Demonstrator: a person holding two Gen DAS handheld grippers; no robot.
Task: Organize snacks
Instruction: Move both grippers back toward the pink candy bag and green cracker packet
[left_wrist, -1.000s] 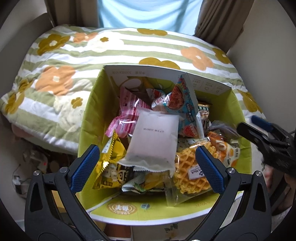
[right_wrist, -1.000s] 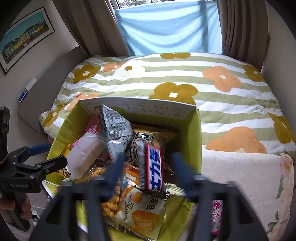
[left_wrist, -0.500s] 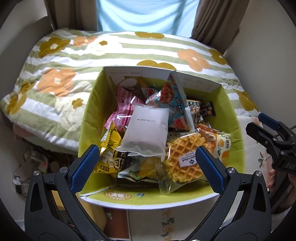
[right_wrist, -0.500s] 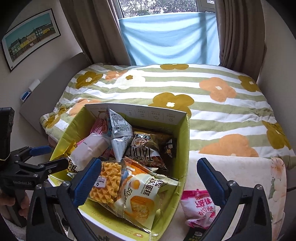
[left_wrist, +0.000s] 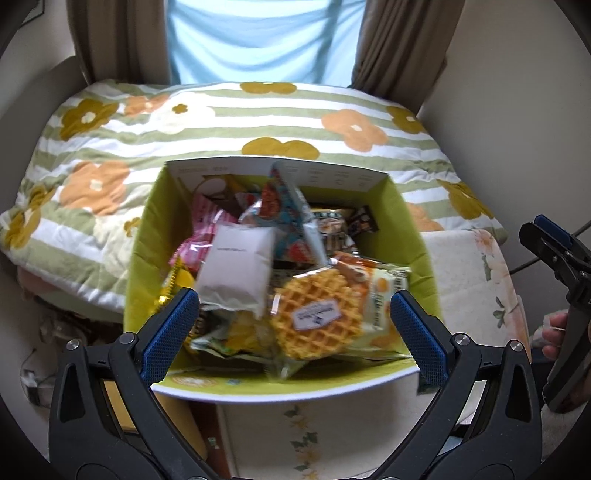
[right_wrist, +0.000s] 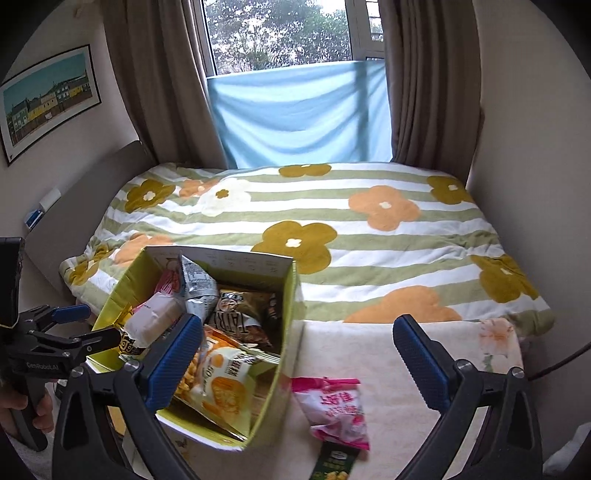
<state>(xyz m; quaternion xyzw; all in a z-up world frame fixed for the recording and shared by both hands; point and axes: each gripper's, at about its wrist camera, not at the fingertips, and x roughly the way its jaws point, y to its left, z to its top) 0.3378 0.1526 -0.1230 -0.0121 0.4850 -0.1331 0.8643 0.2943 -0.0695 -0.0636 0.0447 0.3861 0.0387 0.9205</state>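
Note:
A green cardboard box (left_wrist: 413, 236) full of snack packets stands on a cream floral-cloth table; it also shows in the right wrist view (right_wrist: 288, 302). On top lie a white packet (left_wrist: 236, 266), a waffle packet (left_wrist: 317, 317) and an orange packet (right_wrist: 221, 387). My left gripper (left_wrist: 295, 332) is open and empty, just before the box's near edge. My right gripper (right_wrist: 295, 358) is open and empty, right of the box, above a pink packet (right_wrist: 332, 406) and a dark green packet (right_wrist: 334, 461) on the cloth.
A bed with a striped flower quilt (right_wrist: 332, 221) lies behind the table. Curtains and a window with a blue cloth (right_wrist: 299, 114) are at the back. The table's cloth (right_wrist: 406, 369) extends right of the box.
Both grippers have pulled back and up from the box. The right gripper let go of a red-and-white bar, opened, and moved right, over the pink packet on the cloth.

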